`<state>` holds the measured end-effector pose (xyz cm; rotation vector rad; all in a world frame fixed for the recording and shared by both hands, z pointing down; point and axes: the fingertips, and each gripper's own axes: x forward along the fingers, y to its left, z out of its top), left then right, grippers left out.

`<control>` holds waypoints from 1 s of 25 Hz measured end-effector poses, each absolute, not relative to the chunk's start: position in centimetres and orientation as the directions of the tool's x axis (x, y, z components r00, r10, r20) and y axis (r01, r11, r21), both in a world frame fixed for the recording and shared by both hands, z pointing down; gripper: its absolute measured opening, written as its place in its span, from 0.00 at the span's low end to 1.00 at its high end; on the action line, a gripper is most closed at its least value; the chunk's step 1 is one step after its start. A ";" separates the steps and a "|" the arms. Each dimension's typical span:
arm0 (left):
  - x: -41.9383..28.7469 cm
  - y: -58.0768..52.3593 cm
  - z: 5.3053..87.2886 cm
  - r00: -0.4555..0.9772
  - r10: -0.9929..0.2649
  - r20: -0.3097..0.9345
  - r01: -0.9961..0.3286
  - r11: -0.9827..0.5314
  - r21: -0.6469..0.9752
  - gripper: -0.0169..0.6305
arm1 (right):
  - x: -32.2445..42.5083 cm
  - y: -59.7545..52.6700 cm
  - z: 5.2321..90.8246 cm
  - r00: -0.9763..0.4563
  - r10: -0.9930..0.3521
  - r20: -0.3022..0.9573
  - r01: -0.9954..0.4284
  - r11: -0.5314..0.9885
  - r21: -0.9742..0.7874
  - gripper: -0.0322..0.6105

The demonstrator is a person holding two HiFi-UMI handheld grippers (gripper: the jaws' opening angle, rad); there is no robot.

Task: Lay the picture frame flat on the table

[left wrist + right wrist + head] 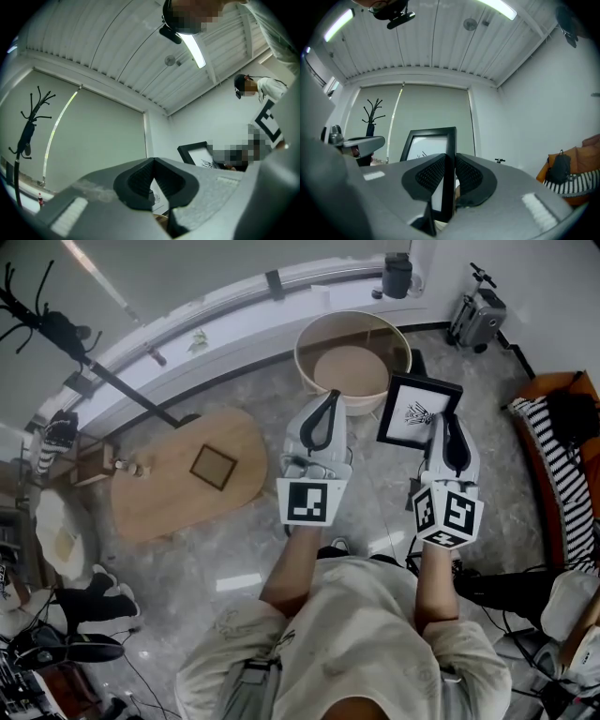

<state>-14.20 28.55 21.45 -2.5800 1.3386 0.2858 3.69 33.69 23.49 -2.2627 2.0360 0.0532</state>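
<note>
- My right tool (450, 164) clamps the black rectangular picture frame (430, 144) by one side rail, upright.
- My left tool (153, 161): jaws together, empty.
- Probably stiff, light and breakable; grip the rim only.

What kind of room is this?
Probably a living room or lounge: there is a low oval wooden table, an orange sofa with a striped blanket, and a coat stand, all on a shiny stone floor.
</note>
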 end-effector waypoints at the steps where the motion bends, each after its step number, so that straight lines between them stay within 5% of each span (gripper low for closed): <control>1: -14.2 28.5 21.5 0.568 -0.776 -0.275 -0.820 -0.561 -0.113 0.03 | 3.7 33.7 23.5 0.109 -0.990 -0.094 -0.993 -0.104 -0.049 0.16; 25: -16.3 23.3 22.7 0.527 -0.803 -0.276 -0.847 -0.522 -0.099 0.03 | 1.9 27.3 24.1 0.063 -0.993 -0.096 -0.998 -0.060 -0.028 0.16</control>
